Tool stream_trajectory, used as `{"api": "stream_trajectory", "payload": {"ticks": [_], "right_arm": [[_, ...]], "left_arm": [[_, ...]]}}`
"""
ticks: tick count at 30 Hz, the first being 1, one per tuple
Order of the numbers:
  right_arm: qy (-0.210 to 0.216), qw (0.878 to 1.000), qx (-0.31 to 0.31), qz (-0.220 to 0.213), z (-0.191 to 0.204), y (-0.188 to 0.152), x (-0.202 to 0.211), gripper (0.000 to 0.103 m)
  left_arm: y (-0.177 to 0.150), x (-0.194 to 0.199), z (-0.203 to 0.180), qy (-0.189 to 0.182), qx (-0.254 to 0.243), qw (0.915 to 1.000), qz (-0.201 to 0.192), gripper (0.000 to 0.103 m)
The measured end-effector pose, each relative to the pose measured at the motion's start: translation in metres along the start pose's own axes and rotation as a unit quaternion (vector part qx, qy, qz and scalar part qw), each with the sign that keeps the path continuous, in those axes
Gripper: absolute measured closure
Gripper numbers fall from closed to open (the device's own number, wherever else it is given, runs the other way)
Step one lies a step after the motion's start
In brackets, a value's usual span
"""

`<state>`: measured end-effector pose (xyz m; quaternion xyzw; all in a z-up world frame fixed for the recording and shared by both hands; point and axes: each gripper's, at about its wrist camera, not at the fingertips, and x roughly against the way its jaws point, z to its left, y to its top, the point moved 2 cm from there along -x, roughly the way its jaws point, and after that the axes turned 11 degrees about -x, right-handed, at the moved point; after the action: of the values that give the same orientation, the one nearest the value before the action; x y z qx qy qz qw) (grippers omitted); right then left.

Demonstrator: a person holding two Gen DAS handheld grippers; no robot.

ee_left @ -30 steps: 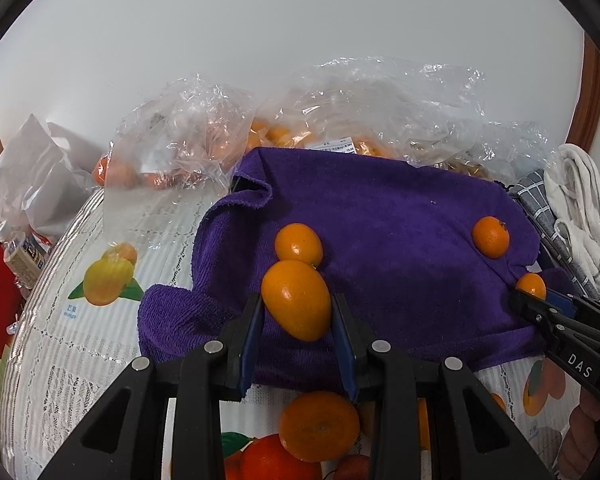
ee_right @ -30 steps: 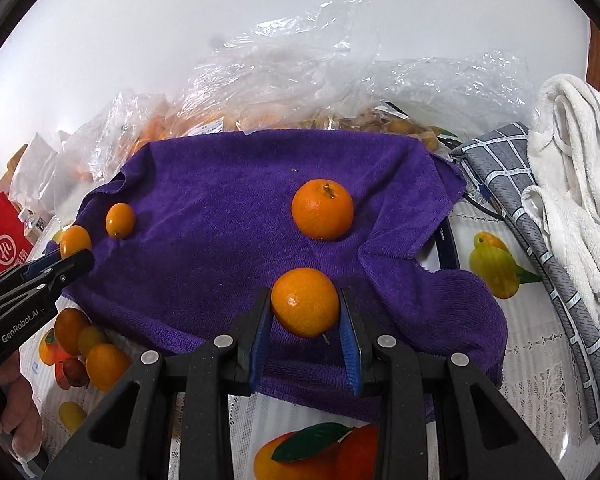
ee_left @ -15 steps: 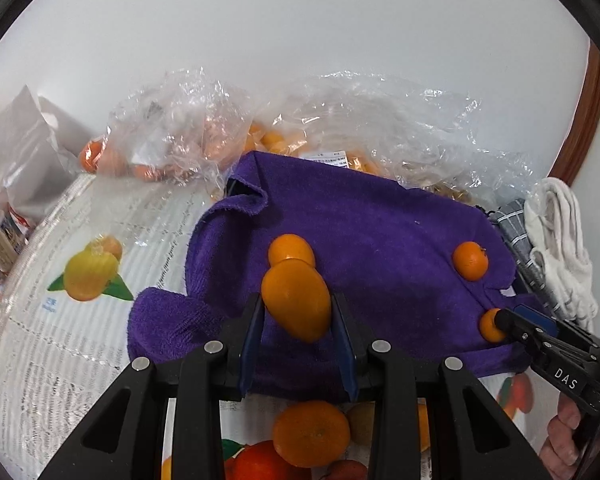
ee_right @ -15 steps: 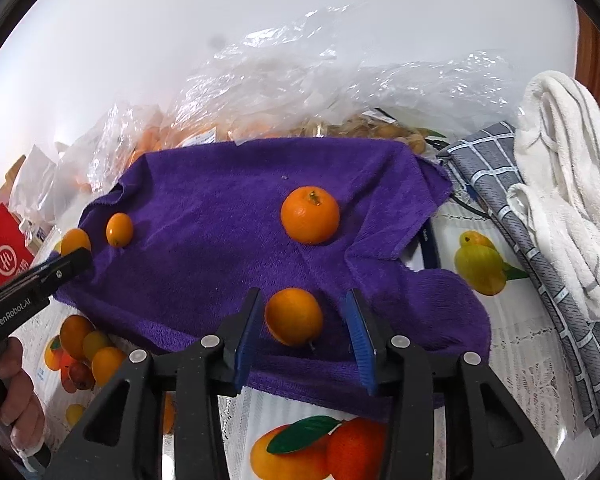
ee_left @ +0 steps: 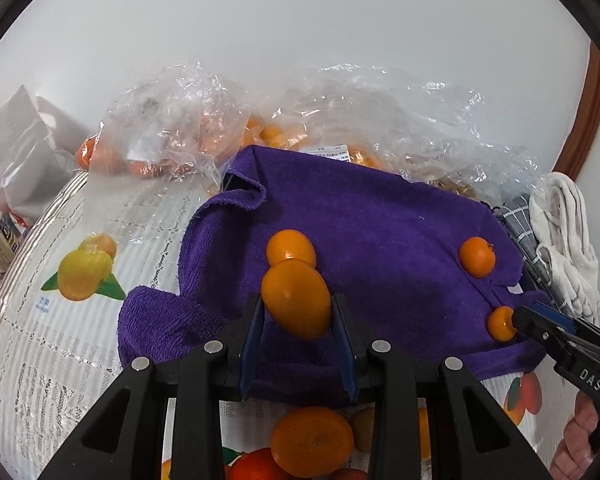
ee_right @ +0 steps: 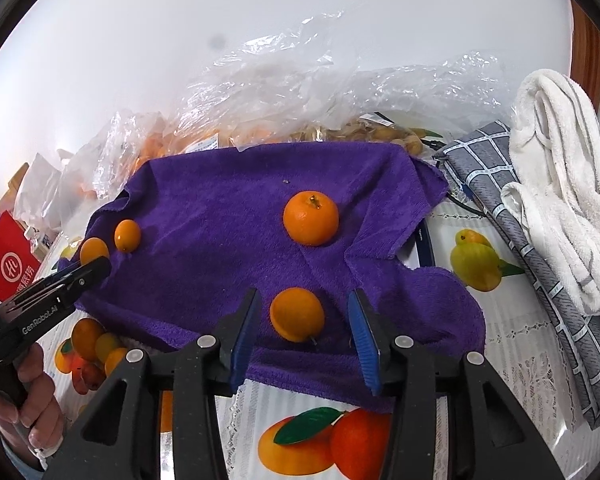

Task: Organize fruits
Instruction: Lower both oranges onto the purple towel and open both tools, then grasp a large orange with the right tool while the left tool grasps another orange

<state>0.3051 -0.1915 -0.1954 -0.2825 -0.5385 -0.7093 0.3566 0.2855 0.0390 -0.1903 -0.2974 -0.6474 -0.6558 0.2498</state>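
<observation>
The left gripper [ee_left: 298,312] held one oval orange fruit [ee_left: 296,298] clamped just above the purple towel's [ee_left: 380,232] near-left part, touching a resting fruit [ee_left: 291,247]; setting it down there risked nudging that one into a roll. The right gripper [ee_right: 304,320] had just been opening, its jaws standing clear either side of a released fruit [ee_right: 297,314] near the towel's front edge, where it might roll off. Four fruits showed on or over the towel, besides bagged ones [ee_right: 204,136] behind.

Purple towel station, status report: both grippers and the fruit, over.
Left gripper shut on oval orange. Right gripper open, jaws just widened; small orange between them, on purple towel. Nothing in the way.
</observation>
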Motion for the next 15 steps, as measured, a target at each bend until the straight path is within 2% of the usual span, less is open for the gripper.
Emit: {"api": "stream_trajectory", "payload": {"ticks": [4, 13, 14, 15], "right_arm": [[0.004, 1.0, 0.007, -0.011, 0.005, -0.001, 0.008, 0.058], [-0.001, 0.999, 0.024, -0.033, 0.018, -0.01, 0.024, 0.058], [0.002, 0.999, 0.022, -0.034, 0.019, -0.012, 0.027, 0.058], [0.003, 0.999, 0.022, -0.034, 0.02, -0.013, 0.03, 0.058]], "left_arm": [[0.0, 0.001, 0.0, 0.003, -0.002, 1.0, -0.002, 0.071], [0.006, 0.022, 0.012, 0.039, 0.011, 0.9987, -0.03, 0.071], [0.008, 0.027, 0.015, 0.04, 0.014, 0.9985, -0.035, 0.071], [0.01, 0.03, 0.016, 0.04, 0.016, 0.9983, -0.039, 0.066]]}}
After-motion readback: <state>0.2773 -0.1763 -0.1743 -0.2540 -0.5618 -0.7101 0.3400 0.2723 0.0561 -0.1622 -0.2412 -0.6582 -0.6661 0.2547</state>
